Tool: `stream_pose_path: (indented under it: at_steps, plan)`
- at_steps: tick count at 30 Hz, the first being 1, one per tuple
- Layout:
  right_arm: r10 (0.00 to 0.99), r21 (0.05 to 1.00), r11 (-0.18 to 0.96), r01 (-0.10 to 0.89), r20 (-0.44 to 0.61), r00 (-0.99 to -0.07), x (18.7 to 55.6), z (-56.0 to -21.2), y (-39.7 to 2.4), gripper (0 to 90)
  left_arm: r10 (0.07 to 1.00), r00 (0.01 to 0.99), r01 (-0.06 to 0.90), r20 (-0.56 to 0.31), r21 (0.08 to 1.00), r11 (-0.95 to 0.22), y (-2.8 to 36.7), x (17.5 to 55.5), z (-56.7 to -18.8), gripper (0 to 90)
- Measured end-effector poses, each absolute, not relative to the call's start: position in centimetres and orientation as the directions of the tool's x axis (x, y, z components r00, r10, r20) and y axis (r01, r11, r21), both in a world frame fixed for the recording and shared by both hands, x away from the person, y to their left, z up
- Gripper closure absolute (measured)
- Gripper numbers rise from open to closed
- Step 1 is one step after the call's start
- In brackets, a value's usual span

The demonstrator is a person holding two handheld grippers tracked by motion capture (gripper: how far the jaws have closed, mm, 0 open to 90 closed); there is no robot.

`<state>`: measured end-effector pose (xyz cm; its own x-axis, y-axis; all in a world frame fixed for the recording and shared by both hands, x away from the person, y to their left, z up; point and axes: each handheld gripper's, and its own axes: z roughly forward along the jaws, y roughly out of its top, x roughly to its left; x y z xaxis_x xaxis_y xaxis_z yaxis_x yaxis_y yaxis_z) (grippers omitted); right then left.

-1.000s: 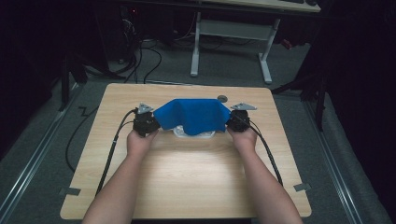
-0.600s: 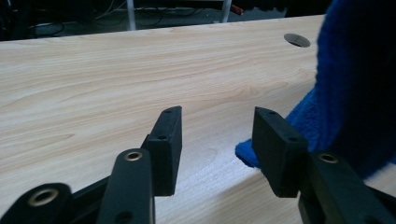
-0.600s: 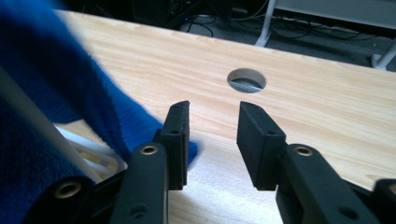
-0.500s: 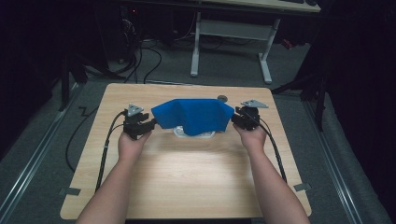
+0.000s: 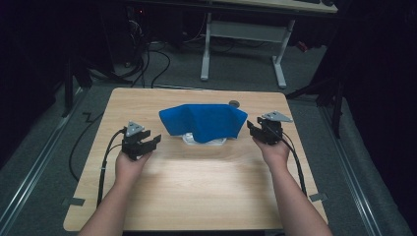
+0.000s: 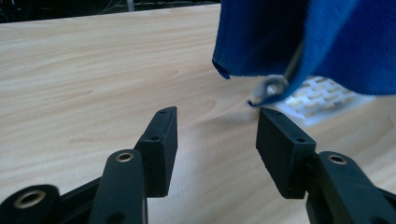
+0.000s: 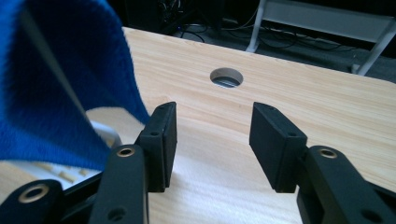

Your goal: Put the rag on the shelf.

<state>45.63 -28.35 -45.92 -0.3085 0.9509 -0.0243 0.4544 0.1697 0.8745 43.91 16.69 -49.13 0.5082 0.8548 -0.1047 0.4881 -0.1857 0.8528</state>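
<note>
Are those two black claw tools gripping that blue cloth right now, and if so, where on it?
Nothing is held. The left gripper and right gripper have just been opening, with nothing between their fingers. The blue cloth lies draped over a white basket, clear of both.

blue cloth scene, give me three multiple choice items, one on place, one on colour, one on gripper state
1. Where does the blue cloth lie?
A. draped over a white slotted rack
B. flat on the floor
C. over a forearm

2. What colour are the gripper jaws?
A. white
B. black
C. red

3. How is the left gripper?
A. shut on the cloth
B. shut on nothing
C. open, holding nothing

Answers: 1 A, the rack peeks out under the cloth's hem; 2 B, both pairs show black; 3 C, only bare table lies between its jaws.
</note>
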Motion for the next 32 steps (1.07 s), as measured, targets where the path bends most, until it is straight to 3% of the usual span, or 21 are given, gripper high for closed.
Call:
stream_pose_path:
  at_steps: [14, 24, 26, 32]
  plan:
    - [0.932, 0.864, 0.202, 0.461, -0.025, -0.361, 39.8, -46.5, -28.8, 39.9, 0.827, 0.543, 0.54, -0.147, 0.815, -0.209, 18.7, 37.5, -51.2, 46.9]
    - [0.922, 0.853, 0.24, 0.463, -0.05, -0.385, 31.7, -51.0, -28.5, 40.7, 0.795, 0.591, 0.56, -0.135, 0.778, -0.284, 18.7, 31.6, -53.0, 44.3]
    - [0.916, 0.832, 0.274, 0.482, -0.074, -0.394, 30.9, -51.3, -28.4, 40.1, 0.789, 0.603, 0.551, -0.118, 0.777, -0.304, 18.4, 31.4, -53.0, 43.8]
    - [0.926, 0.85, 0.24, 0.469, -0.055, -0.374, 30.6, -51.1, -28.6, 38.9, 0.778, 0.618, 0.541, -0.111, 0.778, -0.319, 17.8, 31.7, -53.0, 42.9]
